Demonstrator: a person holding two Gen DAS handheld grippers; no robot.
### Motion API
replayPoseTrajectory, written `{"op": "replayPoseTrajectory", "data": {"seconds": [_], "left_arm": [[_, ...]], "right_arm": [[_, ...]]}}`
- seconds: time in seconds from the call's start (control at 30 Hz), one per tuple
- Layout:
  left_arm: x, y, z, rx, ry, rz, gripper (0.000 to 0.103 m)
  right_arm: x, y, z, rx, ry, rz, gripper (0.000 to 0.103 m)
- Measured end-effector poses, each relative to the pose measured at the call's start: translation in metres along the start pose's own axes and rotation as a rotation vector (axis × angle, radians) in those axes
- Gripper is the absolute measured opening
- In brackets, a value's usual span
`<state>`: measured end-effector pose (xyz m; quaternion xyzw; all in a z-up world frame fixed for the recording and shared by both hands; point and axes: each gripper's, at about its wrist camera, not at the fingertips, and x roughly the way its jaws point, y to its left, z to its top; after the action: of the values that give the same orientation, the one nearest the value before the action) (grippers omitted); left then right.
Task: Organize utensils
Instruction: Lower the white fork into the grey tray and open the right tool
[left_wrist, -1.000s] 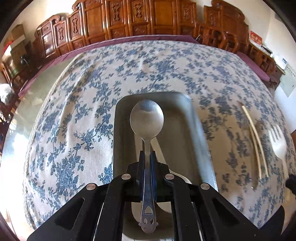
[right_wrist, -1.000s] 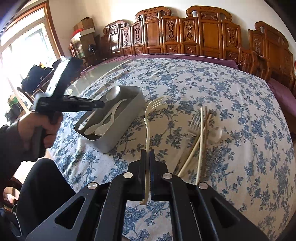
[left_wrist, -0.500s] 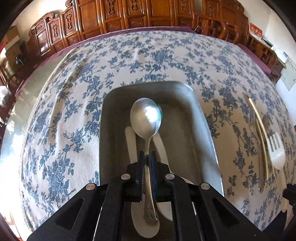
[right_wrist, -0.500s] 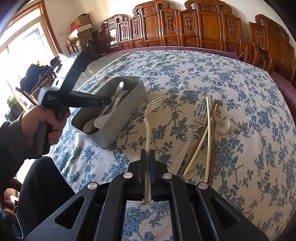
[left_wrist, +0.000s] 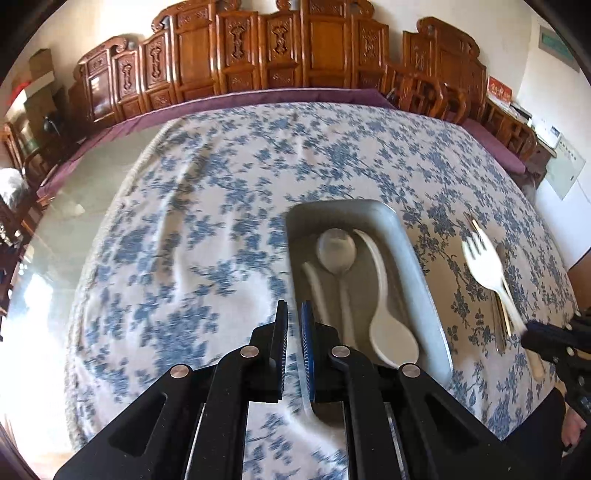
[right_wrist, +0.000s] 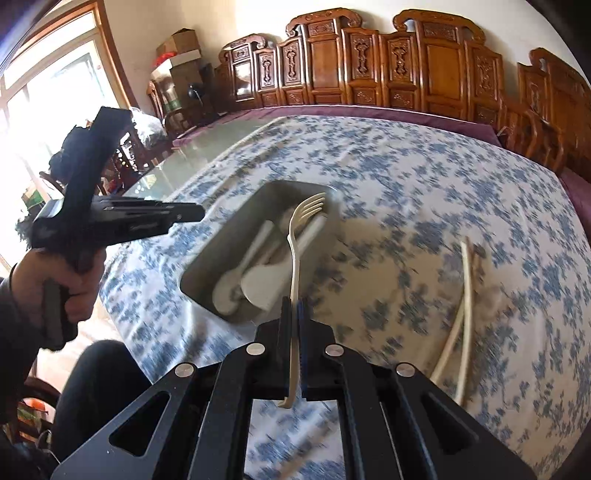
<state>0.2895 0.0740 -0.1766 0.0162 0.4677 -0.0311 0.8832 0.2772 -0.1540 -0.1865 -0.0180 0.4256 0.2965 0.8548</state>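
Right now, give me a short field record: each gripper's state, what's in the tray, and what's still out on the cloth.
left gripper: open, holding nothing, over the tablecloth beside the tray's left wall
right gripper: shut on cream fork, tines forward over the tray
metal tray: holds a metal spoon and two white spoons, one being
still on cloth: cream chopsticks; other pieces beside them too blurred to name
image quality: motion blur in both views

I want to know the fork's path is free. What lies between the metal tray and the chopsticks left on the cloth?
In the right wrist view, only bare flowered tablecloth lies between the metal tray and the chopsticks.
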Motion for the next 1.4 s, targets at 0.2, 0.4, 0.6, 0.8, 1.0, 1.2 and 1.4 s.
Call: {"op": "replayPoseTrajectory", "data": {"seconds": [0.2, 0.4, 0.6, 0.8, 1.0, 1.2, 1.4], "left_arm": [[-0.021, 0.026, -0.006, -0.028, -0.029, -0.001, 0.007], [-0.034, 0.043, -0.009, -0.042, -0.052, -0.001, 0.007], [-0.037, 0.052, -0.010, -0.050, -0.057, 0.004, 0.008], [-0.037, 0.057, -0.012, -0.057, -0.057, 0.011, 0.013], [-0.033, 0.056, -0.016, -0.056, -0.047, 0.023, 0.013], [-0.031, 0.052, -0.018, -0.054, -0.041, 0.023, 0.013], [-0.037, 0.034, -0.018, -0.032, -0.062, 0.010, 0.024]], "right_arm": [[0.039, 0.022, 0.023, 0.002, 0.045, -0.002, 0.005], [0.073, 0.039, 0.038, -0.010, 0.088, -0.023, 0.005], [0.104, 0.050, 0.047, -0.024, 0.126, -0.065, 0.005], [0.120, 0.047, 0.051, 0.007, 0.141, -0.072, 0.005], [0.115, 0.048, 0.049, 0.014, 0.106, -0.040, 0.006], [0.099, 0.045, 0.046, 0.006, 0.080, -0.020, 0.006], [0.053, 0.020, 0.033, 0.000, 0.011, -0.031, 0.006]]}}
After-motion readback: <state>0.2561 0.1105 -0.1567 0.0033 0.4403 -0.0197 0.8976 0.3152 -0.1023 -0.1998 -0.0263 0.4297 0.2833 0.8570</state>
